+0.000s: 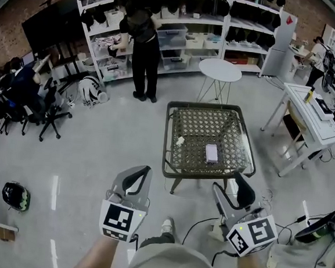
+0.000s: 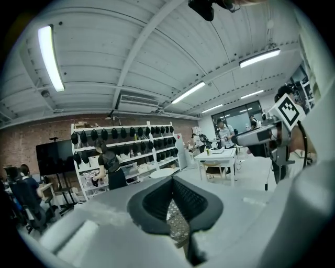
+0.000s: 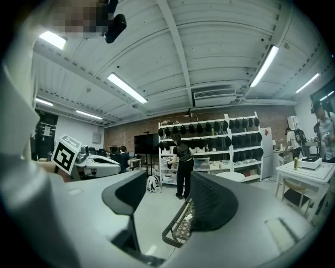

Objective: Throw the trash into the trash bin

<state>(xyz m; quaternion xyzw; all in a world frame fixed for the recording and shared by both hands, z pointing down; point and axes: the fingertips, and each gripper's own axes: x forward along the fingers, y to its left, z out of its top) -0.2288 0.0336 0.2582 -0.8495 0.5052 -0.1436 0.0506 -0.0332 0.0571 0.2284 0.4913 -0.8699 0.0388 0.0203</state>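
Trash (image 1: 212, 153), a little white piece too small to make out, lies on the see-through tabletop (image 1: 168, 130). Its long side points away from the person. Left tongs (image 1: 141, 169) are narrow and empty. Right tongs (image 1: 226, 180) are wide and empty.

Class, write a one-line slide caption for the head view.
Left tool and right tool, both empty, held before a wicker table bearing a white packet and a paper scrap.

Bright ceiling tube lights (image 2: 51, 57), fisheye-bent edges, dark vignetted corners.
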